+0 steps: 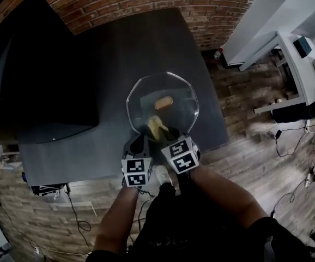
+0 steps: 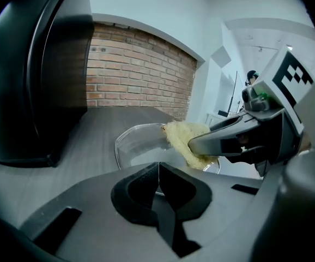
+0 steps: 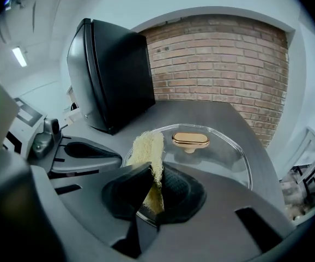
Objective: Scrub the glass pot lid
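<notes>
Pinching yellow scrubber on glass lid

Head view: near rim of glass lid lost under left gripper and right gripper. Both sets of jaws are masked there by the grippers' own bodies.

Right gripper view: lower end of yellow scrubber buried between the clamped jaws.

Left gripper view: pinched stretch of lid rim hidden inside the jaws. Black appliance by the left edge of the counter is cut by the frame's top and left.

Small object on the floor off the counter's far right corner: too small to tell.
</notes>
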Demonstrator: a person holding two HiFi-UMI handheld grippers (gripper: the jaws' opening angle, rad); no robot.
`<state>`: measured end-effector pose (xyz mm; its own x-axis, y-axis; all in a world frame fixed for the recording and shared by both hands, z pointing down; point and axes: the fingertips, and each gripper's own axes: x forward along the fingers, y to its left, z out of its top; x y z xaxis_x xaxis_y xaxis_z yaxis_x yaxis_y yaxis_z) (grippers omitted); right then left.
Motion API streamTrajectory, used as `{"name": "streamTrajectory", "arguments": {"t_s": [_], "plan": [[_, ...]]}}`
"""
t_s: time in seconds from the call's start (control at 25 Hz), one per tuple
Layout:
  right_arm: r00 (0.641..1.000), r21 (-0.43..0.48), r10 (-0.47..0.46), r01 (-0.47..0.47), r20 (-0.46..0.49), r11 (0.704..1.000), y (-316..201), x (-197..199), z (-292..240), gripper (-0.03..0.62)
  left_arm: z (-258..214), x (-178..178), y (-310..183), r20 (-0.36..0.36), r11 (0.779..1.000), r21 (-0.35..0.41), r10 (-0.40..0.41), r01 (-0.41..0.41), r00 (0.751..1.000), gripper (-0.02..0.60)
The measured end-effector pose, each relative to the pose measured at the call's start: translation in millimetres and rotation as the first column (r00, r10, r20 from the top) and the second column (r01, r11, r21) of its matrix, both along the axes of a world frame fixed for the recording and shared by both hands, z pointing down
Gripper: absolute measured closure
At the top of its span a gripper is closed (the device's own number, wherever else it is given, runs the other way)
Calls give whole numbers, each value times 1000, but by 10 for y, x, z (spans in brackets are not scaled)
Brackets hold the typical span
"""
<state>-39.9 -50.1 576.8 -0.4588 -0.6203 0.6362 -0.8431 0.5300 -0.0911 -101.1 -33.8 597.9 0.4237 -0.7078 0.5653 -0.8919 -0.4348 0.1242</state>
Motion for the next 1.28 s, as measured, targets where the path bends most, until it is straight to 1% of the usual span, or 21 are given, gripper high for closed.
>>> {"name": "streamTrajectory", "arguments": {"t_s": [0.24,0.4,0.52,0.68,0.84,1.0,1.2,1.28], "plan": [[997,-36,-27,25,-69,999,-96,-79,197,545,179,-3,-95,13,999,-42,-24,25,1000,548],[995,-61,-26,21,-91,998,-148,-73,305,545,296,5,-119,26,996,-82,-34,36,999,548],[995,-74,-25,18,-97,997,-177,-69,346,543,376,-6,-109,35,993,-108,-35,38,999,548],[995,-92,-32,23,-95,995,-192,-59,385,542,379,-4,-105,38,994,-104,-27,31,999,548],[995,-98,-41,32,-91,995,-200,-55,386,542,389,-4,-111,33,992,-124,-30,34,999,548],[995,-107,-45,36,-87,994,-211,-39,392,540,407,-8,-126,44,991,-128,-21,27,999,548],[996,-108,-29,19,-88,994,-208,75,384,540,460,-38,-86,65,988,-153,-21,30,998,548],[996,-106,-19,9,-88,994,-212,136,378,540,445,-31,-92,63,988,-150,-18,27,998,548]]}}
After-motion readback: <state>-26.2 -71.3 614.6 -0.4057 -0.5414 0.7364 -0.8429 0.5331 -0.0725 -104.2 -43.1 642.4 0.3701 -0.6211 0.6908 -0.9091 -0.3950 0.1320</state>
